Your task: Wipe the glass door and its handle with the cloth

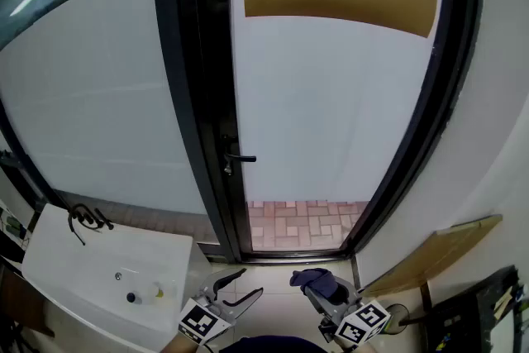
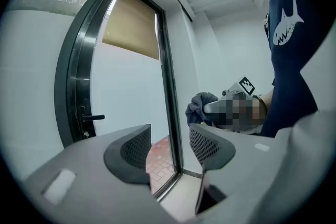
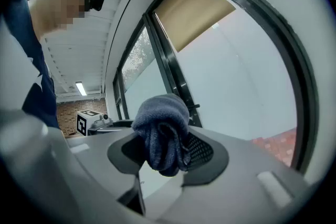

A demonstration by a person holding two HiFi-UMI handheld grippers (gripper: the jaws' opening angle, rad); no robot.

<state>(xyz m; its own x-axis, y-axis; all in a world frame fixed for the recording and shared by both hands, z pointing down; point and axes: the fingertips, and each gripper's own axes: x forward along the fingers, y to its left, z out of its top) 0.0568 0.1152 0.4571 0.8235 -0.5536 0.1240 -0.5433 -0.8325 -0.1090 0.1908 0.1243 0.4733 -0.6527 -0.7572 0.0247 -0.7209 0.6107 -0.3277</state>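
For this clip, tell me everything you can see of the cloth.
The cloth is dark blue-grey, soft and fleecy-looking, bunched into a rounded wad with folds. The right tool is shut on it, its jaws pinching the lower part while the bulk bulges out past them. It is held short of the glass door, apart from the pane and from the handle. Nothing else touches it.

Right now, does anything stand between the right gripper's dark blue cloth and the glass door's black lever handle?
Nothing visible does. The right gripper, shut on the dark blue cloth, is short of the glass door, with open space up to its black lever handle.
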